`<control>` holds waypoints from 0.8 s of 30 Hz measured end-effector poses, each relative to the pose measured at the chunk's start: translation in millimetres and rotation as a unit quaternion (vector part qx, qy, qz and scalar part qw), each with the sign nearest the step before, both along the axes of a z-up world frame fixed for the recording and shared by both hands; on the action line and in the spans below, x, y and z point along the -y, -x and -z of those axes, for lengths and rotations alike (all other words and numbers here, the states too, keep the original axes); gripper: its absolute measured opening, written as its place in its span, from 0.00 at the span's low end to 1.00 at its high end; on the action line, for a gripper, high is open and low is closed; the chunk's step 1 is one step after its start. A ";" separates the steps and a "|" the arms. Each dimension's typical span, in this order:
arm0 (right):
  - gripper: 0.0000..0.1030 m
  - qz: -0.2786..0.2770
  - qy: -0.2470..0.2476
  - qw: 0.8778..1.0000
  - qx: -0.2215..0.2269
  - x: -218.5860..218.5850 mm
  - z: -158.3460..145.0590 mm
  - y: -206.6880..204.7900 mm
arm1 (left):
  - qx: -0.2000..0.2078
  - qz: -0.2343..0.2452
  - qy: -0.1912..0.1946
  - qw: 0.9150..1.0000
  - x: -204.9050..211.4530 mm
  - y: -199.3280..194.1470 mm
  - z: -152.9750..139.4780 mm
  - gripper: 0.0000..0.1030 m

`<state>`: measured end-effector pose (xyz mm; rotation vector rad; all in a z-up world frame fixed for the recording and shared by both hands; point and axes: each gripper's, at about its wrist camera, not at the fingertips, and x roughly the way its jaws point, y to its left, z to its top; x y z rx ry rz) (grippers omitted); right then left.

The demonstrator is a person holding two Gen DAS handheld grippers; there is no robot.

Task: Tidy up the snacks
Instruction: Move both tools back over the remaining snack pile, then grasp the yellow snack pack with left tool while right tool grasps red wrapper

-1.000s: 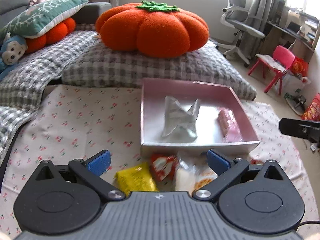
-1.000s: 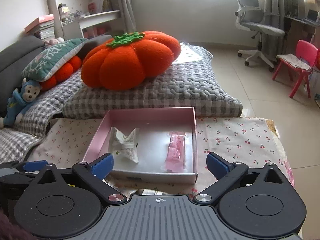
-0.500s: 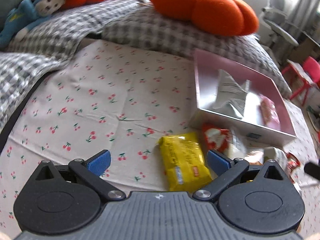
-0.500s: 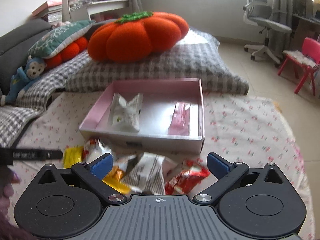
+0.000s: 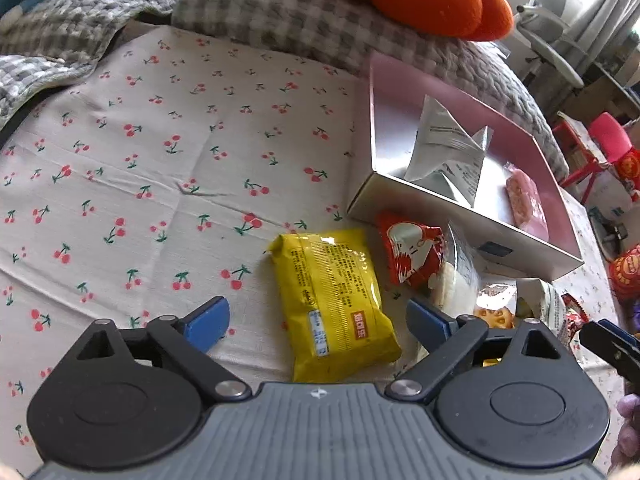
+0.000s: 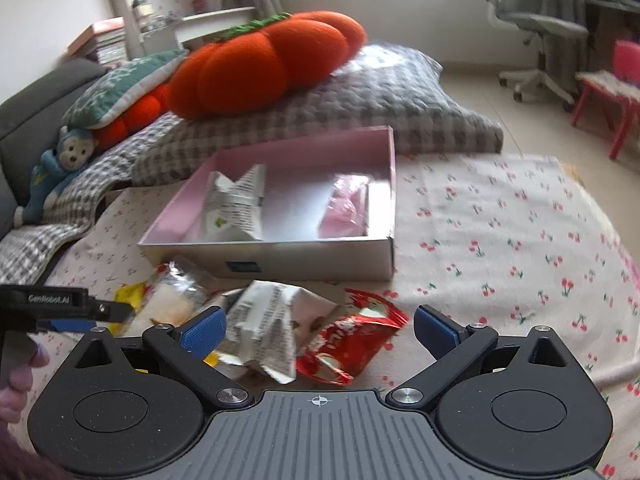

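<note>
Yellow pack (image 5: 334,302): flat on cherry cloth (image 5: 160,160), near-left of pink box (image 5: 460,216). Lies between left gripper's (image 5: 318,318) open, empty jaws, long axis along fingers. Right gripper (image 6: 318,326): spread, empty, over red wrapper (image 6: 348,340).

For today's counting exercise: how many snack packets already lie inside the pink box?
2: a crumpled white foil packet at the pink cardboard box's left, a pink wrapped bar at its right. None seems hidden.

Both grippers' fingers (image 5: 206,322) spread wide.
</note>
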<state>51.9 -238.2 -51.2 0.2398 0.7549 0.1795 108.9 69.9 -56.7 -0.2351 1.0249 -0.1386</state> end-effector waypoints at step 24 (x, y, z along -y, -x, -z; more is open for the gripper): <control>0.96 0.073 0.043 0.996 -0.039 23.2 17.3 -13.8 | 0.009 0.058 -0.033 0.998 -14.0 2.2 -5.6 0.60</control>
